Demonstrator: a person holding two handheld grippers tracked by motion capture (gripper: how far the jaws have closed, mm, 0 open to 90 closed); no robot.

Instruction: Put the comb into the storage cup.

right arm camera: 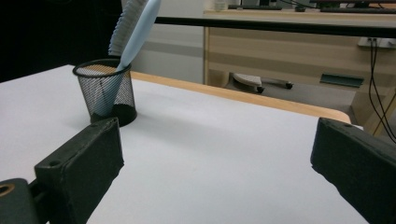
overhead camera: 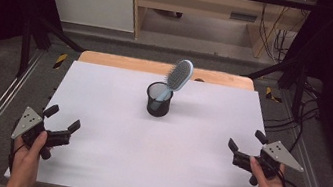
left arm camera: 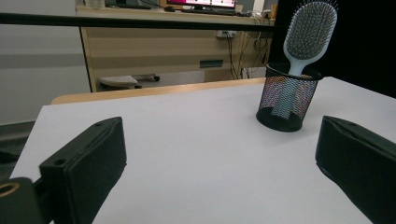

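Centrally, toward the desk's [overhead camera: 92, 163] far edge: pale-blue paddle hairbrush [overhead camera: 178, 75] standing handle-down in black mesh cup [overhead camera: 158, 99], leaning right; left gripper [overhead camera: 62, 117] and right gripper [overhead camera: 246, 141] idling agape at near corners, about equidistant.

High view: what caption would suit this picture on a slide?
Two open grippers, left and right, flank a hairbrush leaning in a mesh cup.

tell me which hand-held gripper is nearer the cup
Left, slightly. The left hand-held gripper sits at the near-left of the cup; the right hand-held gripper sits at the near-right, both well apart from it.
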